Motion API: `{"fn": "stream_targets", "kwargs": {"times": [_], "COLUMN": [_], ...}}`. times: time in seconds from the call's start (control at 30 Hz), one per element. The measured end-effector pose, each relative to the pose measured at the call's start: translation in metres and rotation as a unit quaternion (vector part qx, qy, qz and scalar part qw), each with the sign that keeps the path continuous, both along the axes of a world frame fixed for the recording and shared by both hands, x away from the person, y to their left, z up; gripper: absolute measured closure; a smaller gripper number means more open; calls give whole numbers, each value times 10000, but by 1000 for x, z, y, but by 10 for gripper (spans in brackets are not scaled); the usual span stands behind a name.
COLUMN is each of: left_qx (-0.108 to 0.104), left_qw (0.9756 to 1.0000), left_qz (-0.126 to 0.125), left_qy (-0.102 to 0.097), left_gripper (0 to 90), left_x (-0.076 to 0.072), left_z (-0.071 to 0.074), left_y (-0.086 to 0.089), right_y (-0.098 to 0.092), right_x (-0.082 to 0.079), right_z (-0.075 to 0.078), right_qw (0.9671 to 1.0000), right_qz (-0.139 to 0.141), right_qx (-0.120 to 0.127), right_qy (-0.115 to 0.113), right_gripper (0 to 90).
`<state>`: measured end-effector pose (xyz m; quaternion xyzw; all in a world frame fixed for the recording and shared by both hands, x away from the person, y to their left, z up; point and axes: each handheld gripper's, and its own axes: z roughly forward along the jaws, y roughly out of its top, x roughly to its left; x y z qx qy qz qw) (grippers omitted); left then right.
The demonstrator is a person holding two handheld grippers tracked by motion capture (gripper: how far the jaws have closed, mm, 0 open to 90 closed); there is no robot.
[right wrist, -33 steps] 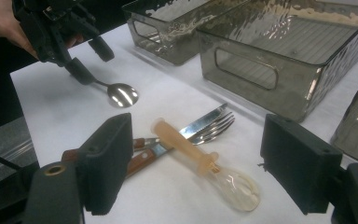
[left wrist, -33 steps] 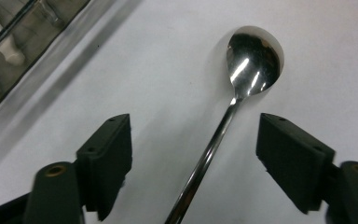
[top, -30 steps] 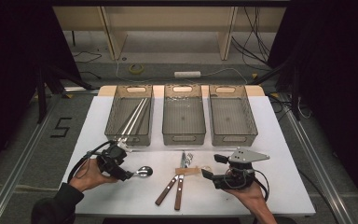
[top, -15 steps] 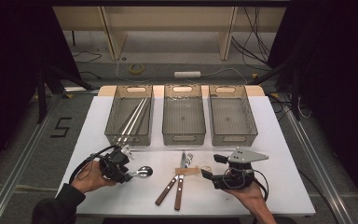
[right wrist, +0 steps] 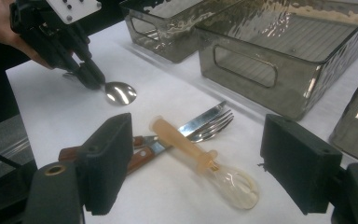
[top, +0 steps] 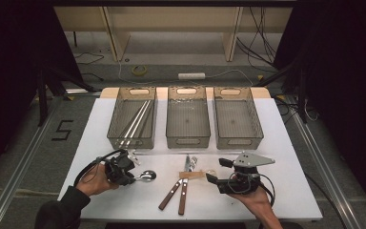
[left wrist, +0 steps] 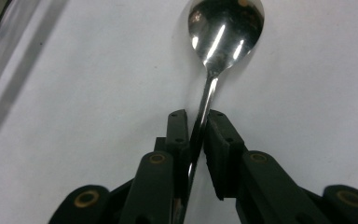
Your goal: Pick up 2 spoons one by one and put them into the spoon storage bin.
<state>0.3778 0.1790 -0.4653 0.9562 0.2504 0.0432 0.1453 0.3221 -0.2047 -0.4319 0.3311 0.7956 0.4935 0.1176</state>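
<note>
Left gripper [top: 132,177] has just been closing its jaws, and they now pinch the thin handle of the metal spoon [left wrist: 213,70], whose bowl lies on the white table [top: 286,143] in front of the left tray [top: 132,119]. Right gripper [right wrist: 196,168] rests with jaws spread wide, nothing between them; ahead of it lie a plastic spoon [right wrist: 205,163], a fork [right wrist: 212,128] and a knife [right wrist: 200,120], near the 3 trays.
</note>
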Motion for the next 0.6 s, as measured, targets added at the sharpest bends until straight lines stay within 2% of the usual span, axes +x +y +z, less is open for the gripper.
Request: {"fn": "stream_targets", "kwargs": {"times": [0.17, 0.27, 0.33, 0.47, 0.6], "left_qx": [12, -10, -47, -69, -185], "left_qw": [9999, 9999, 10000, 10000, 9998], "left_qz": [-167, -60, -46, -67, 3], "left_qy": [-17, -96, -3, 8, 21], "left_gripper": [843, 875, 890, 892, 893], "left_x": [-1, 0, 1, 1, 0], "left_z": [1, 2, 1, 3, 8], "left_y": [-1, -1, 0, -1, -2], "right_y": [-1, -1, -1, -2, -2], "right_x": [-1, -1, -1, -1, -2], "right_z": [0, 0, 0, 0, 0], "right_qw": [10000, 10000, 10000, 10000, 10000], "right_qz": [-24, -30, -34, -41, -38], "right_qx": [8, 7, 6, 17, 10], "right_qy": [13, 7, 17, -4, -3], "right_gripper": [264, 265, 265, 265, 265]}}
